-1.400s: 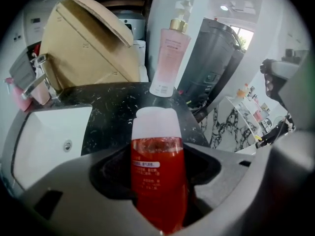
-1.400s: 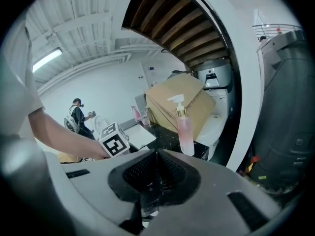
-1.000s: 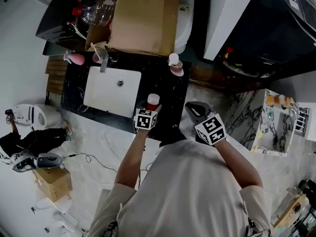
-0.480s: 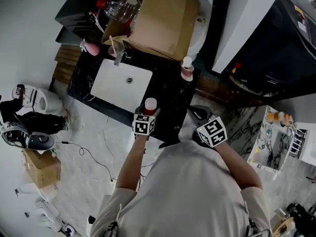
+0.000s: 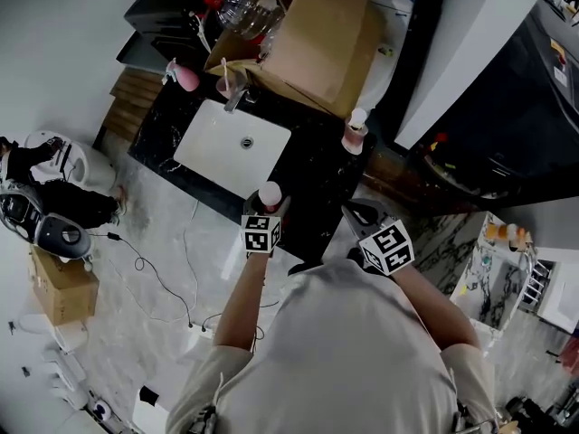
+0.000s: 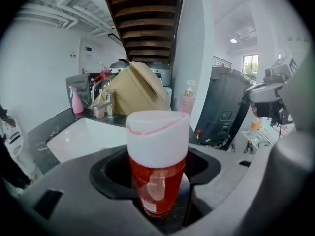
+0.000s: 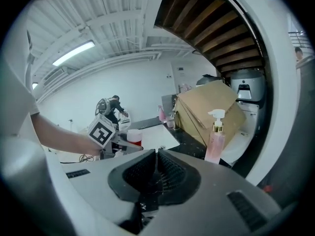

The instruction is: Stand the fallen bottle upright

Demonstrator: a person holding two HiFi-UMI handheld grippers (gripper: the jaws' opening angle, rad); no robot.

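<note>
- Shirt (image 5: pixel 353 351): plain, pale off-white, with short sleeves (image 5: pixel 206 367) ending near the elbows.
- Left gripper (image 6: pixel 158 193) and right gripper (image 7: pixel 156 173): smooth grey moulded shells around black recesses (the right one's pads (image 7: pixel 170 168) are finely ribbed).
- Each gripper carries a white cube printed with black square markers: left cube (image 5: pixel 261 233), right cube (image 5: pixel 386 248).

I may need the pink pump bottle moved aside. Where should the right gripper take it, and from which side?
Take the pump bottle by its straight pink body, below the gold collar, with the jaws level. It stands upright, and its pump head is narrow with a spout jutting out, a poor hold. Come from the open side facing the right gripper; the cardboard box stands close behind it.
</note>
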